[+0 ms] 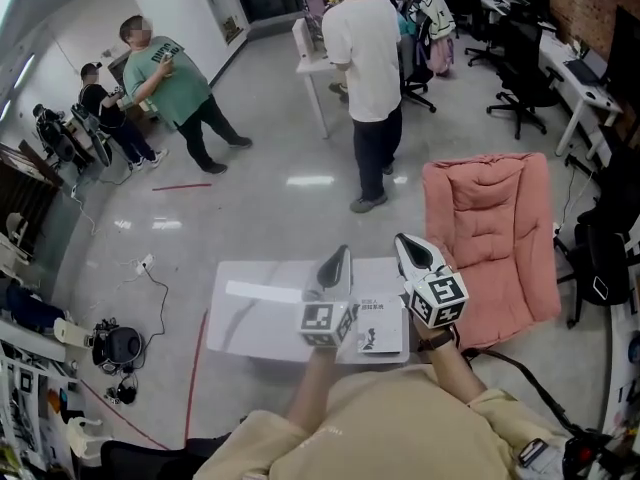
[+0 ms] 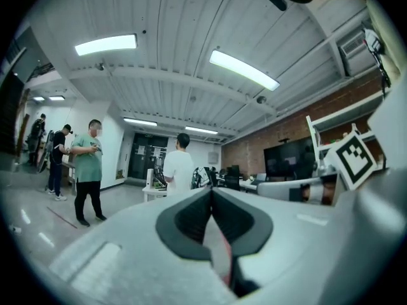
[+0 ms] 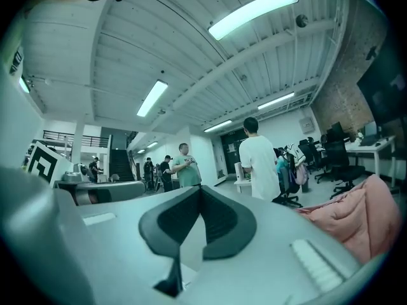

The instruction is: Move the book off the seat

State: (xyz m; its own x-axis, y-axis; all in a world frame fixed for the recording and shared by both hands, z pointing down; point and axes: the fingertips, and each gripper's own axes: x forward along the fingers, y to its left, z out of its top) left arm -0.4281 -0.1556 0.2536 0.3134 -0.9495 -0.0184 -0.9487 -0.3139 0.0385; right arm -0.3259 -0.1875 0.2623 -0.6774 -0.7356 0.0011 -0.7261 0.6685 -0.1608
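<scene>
book (image 1: 381,328): white cover with a dark figure on it. lies flat on the low white table (image 1: 258,320), not on the seat. relative to the jaws it sits below them and back from the tips toward the person, in the space between the two grippers, a little nearer the right one. part of it is hidden by the marker cubes. neither gripper view shows it, as both look level across the room.

left gripper (image 1: 342,253): jaws closed, pads meeting at the tips, nothing held between them in its own view (image 2: 211,194). well clear of the book.

right gripper (image 1: 404,240): jaws likewise pressed together on nothing (image 3: 200,190). also apart from the book.

seat (image 1: 490,238): pink padded chair, to the right of and beyond the right jaws. its cushion shows nothing lying on it. its edge appears at the lower right of the right gripper view (image 3: 365,218).

farther off: a person in a white shirt (image 1: 368,58) stands ahead of the jaws, and a person in a green shirt (image 1: 172,76) is off to the left.

judgement: the transfer looks finished, with the book off the seat and resting on the table and both grippers empty above it. the step in hand reads as the pull-away after release. the next move likely calls for nothing more than keeping both grippers clear, so the book is not knocked.
</scene>
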